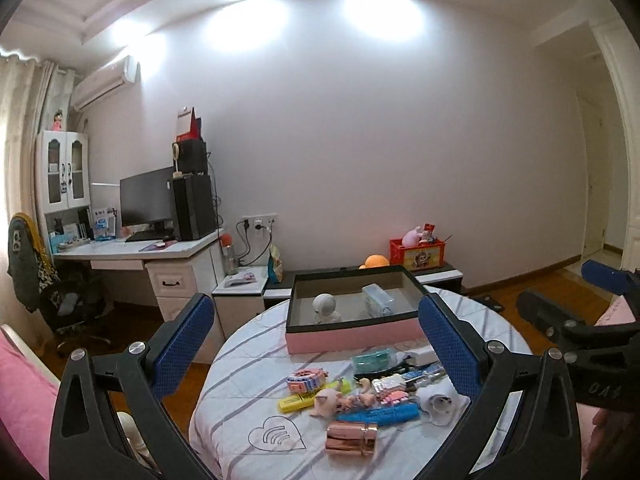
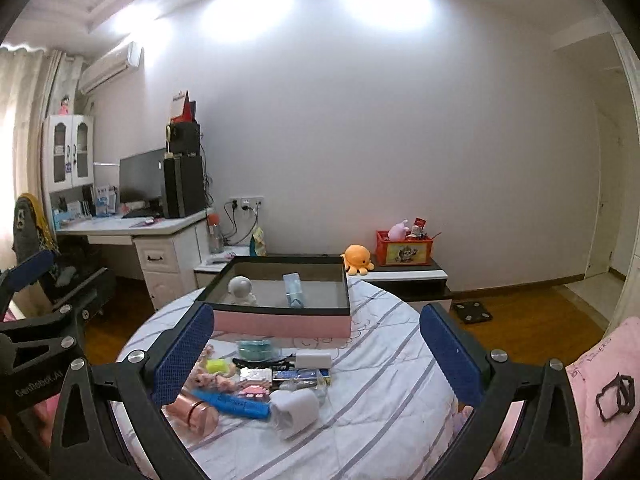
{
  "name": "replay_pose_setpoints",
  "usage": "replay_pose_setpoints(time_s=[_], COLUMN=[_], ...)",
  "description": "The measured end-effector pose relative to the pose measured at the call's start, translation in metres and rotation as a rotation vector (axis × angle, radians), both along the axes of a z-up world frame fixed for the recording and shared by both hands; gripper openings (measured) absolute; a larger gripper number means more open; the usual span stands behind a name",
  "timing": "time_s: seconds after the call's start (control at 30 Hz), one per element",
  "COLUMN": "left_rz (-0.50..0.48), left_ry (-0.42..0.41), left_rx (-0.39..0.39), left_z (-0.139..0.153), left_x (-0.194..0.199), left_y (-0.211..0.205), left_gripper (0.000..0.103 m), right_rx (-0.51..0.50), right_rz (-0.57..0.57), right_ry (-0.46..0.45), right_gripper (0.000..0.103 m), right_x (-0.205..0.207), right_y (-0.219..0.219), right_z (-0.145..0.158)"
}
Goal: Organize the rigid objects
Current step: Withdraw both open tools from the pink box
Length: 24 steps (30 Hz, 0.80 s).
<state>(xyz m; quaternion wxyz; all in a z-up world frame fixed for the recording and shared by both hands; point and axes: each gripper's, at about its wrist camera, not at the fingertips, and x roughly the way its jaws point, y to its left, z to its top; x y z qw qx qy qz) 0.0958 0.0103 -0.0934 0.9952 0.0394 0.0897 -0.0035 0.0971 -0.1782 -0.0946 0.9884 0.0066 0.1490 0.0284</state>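
Box (image 1: pixel 352 334) at twelve o'clock holds two items; a clutter pile (image 1: pixel 360 396) awaits at six, left gripper (image 1: pixel 320 344) and right gripper (image 2: pixel 316 348) wide, empty.

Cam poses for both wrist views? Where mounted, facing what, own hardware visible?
Left wrist: on the left gripper, open, facing the round table and pink box; right gripper shows at right edge.
Right wrist: on the right gripper, open, same heading; left gripper at left edge.
Shared: box, rose-gold cylinder, blue case, desk wall.
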Motion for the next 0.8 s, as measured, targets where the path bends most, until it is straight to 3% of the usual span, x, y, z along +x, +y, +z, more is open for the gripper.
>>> replay_pose_setpoints(time_s=[0.5,0.8], left_rz=[0.001,0.009], left_ry=[0.047,0.218], left_rx=[0.005,-0.027], left_z=[-0.014,-0.061], left_x=[-0.008,0.024], left_y=[0.004,0.023], left_gripper=[0.103,0.103], right_rx=[-0.019,-0.025], right_rz=[-0.046,-0.039], right_ry=[-0.001,0.162], right_gripper=[0.103,0.103], right_x=[-0.019,0.019], right_y=[-0.003,-0.001], right_z=[-0.008,-0.060])
